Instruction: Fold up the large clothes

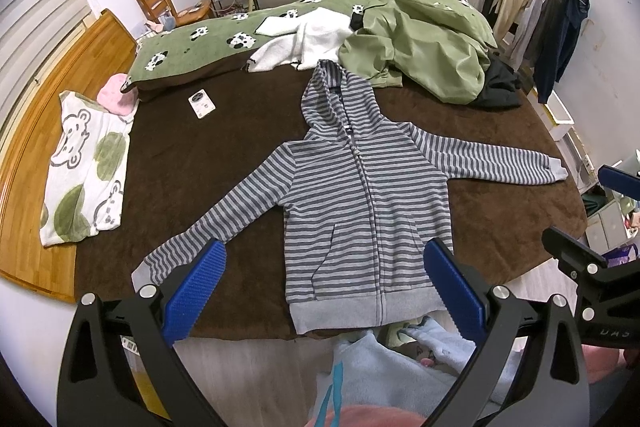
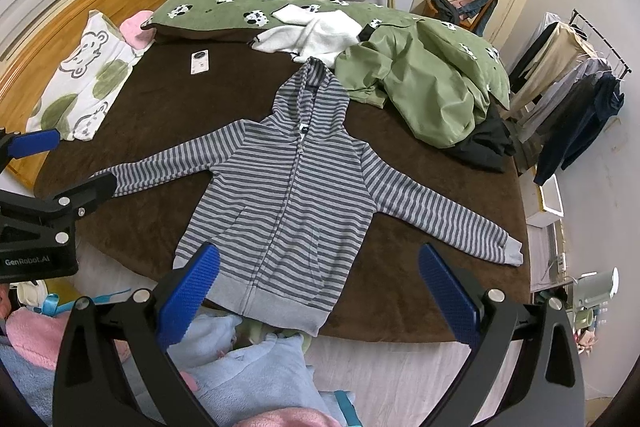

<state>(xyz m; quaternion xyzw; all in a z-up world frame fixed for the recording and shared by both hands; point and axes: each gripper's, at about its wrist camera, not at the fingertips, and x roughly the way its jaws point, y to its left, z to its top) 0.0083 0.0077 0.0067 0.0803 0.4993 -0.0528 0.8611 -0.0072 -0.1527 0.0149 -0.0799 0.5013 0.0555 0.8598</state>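
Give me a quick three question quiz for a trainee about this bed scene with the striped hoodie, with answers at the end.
1. True or false: the striped hoodie lies zipped, front up, sleeves spread.
2. What garment touches the hood's tip? A) white fleece B) pink towel C) jeans
3. Describe the state of the left gripper and the right gripper.

Key:
1. True
2. A
3. Both are open and empty, above the hoodie's hem at the edge of the brown bed cover.
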